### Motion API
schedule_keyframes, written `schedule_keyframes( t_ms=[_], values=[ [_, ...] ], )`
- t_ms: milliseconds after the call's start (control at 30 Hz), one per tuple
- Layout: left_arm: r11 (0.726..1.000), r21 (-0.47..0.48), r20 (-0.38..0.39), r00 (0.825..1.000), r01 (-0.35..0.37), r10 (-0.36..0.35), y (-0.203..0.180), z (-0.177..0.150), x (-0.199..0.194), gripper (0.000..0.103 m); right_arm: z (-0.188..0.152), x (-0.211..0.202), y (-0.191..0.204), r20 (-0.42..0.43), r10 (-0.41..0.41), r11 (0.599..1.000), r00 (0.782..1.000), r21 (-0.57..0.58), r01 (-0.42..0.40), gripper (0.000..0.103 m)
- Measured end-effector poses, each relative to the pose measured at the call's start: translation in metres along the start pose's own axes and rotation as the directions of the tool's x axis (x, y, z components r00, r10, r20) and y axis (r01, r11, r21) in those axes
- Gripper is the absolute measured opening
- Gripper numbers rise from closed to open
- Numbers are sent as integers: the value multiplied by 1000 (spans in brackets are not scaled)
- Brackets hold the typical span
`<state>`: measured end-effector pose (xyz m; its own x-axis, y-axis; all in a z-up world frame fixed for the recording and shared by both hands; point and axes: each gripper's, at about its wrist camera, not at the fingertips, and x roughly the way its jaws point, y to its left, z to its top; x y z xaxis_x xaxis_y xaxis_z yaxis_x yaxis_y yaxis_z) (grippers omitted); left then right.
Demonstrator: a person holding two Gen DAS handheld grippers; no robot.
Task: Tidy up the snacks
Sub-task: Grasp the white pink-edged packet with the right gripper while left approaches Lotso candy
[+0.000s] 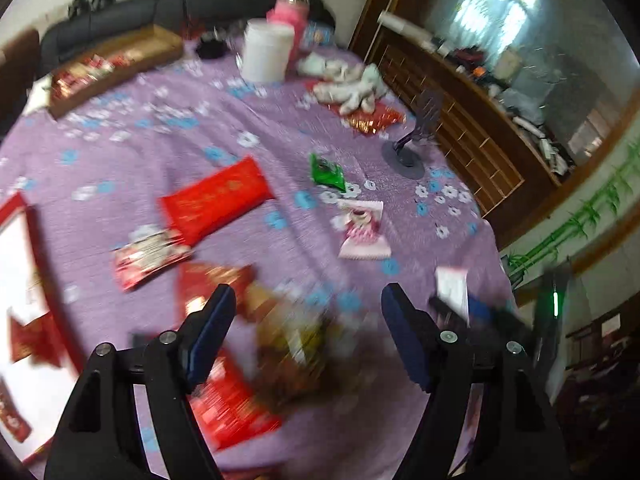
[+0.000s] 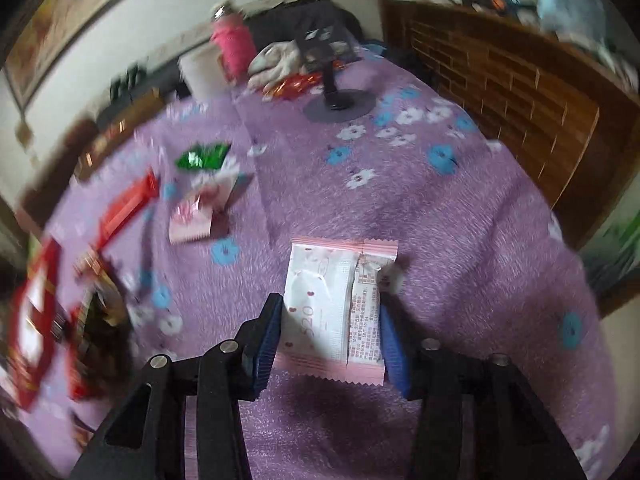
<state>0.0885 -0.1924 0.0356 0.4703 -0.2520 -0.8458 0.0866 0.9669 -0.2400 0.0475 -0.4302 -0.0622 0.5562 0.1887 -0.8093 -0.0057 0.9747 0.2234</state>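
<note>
Two grippers, one per view. Right gripper (image 2: 330, 336): blue pads clamped on the sides of one pink-and-white snack packet (image 2: 334, 312), back side with printed text facing up, held over the purple floral tablecloth (image 2: 460, 216). Left gripper (image 1: 308, 328): fingers wide apart, nothing between them, hovering over a blurred heap of wrappers (image 1: 288, 360) – count there can't be told.

Loose snacks countable in the left view: one green packet (image 1: 328, 172), one pink packet (image 1: 362, 230), one large red packet (image 1: 218, 198), one red-and-white packet (image 1: 150, 258) just beside it, one red-and-gold packet (image 1: 372, 120) under a pile of white cloth (image 1: 352, 84). Red-rimmed box (image 1: 24, 280) at the table's left edge, a few red packs inside.

Around: one white tub (image 1: 268, 54), pink jar (image 1: 290, 12) behind it, one phone stand (image 1: 412, 148) on a round base near the far right edge, long brown tray (image 1: 116, 68) with red packs at the far left, wooden cabinet (image 1: 460, 128) beyond the table.

Right view only: the held packet's print. Left view only: the box interior; the right gripper's blue pad and the white packet show at its right edge. Both frames motion-blurred
</note>
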Motion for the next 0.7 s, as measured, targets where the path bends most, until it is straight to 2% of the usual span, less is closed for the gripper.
schedule_keyframes(
  t_ms=[67,133,300,400,467,700],
  values=[
    [999,-11,-19,999,-32,32,-14,18,22,75,-2,0,1,20,-7,1000,1000,-25,8,55],
    [997,-11,-52,996,-72,71,-29,31,46,75,-1,1,-2,31,20,1000,999,-8,-19,56],
    [991,-29,-159,980,-127,121,-49,38,93,75,-3,1,-6,39,96,995,995,15,-97,68],
    [986,-19,-149,976,-163,158,-54,38,102,75,-4,0,-10,46,137,990,989,34,-139,71],
    [988,-15,-166,975,-151,146,-58,40,109,75,-4,-1,-14,53,161,985,986,53,-164,71],
    [984,25,-184,967,-174,176,-68,39,128,74,-5,-2,-18,60,186,979,981,71,-190,71]
  ],
)
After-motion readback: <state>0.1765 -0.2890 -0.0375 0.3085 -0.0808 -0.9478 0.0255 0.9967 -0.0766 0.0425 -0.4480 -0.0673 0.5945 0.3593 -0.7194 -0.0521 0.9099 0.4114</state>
